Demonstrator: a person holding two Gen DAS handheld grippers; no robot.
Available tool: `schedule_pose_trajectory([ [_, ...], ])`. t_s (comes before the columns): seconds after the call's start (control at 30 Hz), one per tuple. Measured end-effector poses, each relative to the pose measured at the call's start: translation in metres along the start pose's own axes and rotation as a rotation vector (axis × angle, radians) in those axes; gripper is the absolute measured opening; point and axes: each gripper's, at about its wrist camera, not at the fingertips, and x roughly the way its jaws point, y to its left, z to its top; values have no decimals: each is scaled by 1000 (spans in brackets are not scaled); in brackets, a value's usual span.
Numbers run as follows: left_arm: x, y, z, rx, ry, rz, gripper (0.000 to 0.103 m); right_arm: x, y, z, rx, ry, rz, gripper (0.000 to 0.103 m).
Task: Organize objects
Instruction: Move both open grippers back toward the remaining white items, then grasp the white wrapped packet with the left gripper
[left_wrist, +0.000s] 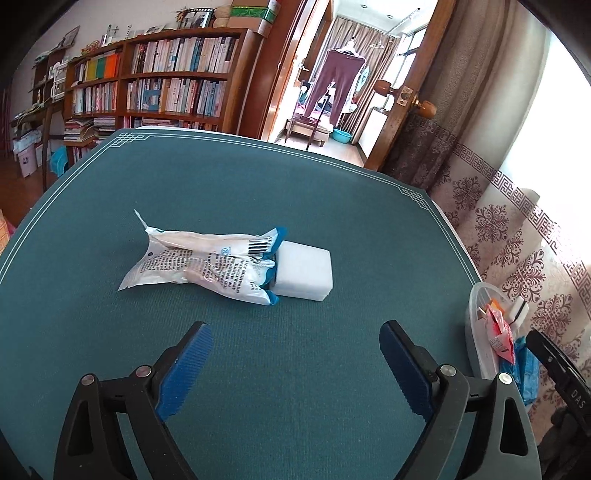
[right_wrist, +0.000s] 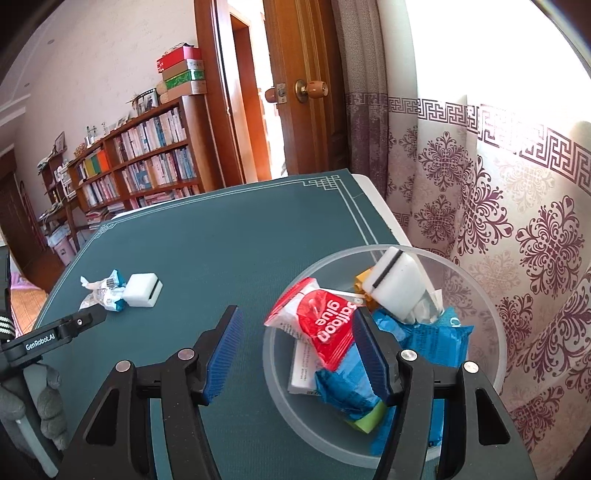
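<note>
A crumpled white-and-blue wrapper (left_wrist: 195, 264) lies mid-mat with a white block (left_wrist: 306, 273) touching its right end; both show small in the right wrist view, wrapper (right_wrist: 101, 293) and block (right_wrist: 142, 290). My left gripper (left_wrist: 295, 328) hangs open just short of them, nothing between its blue pads. My right gripper (right_wrist: 295, 314) is open above the left rim of a frosted bowl (right_wrist: 277, 387), gripping nothing. The bowl holds a red "balloon glue" packet (right_wrist: 321, 325), a blue packet (right_wrist: 432, 336) and another white block (right_wrist: 395, 284).
The teal mat (left_wrist: 258, 184) covers the table, whose far and right edges are near. The bowl (left_wrist: 474, 332) sits at the right edge beside a patterned curtain (right_wrist: 517, 221). A bookcase (left_wrist: 166, 81) and an open door stand beyond. A gloved hand (right_wrist: 48, 398) holds the left gripper (right_wrist: 79, 323).
</note>
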Motion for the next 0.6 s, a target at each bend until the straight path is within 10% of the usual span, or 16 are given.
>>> schedule_pose_trajectory([
  [0.6,32,64,27,-405,75,-50,96,14,38,-14,-56,34,77,63],
])
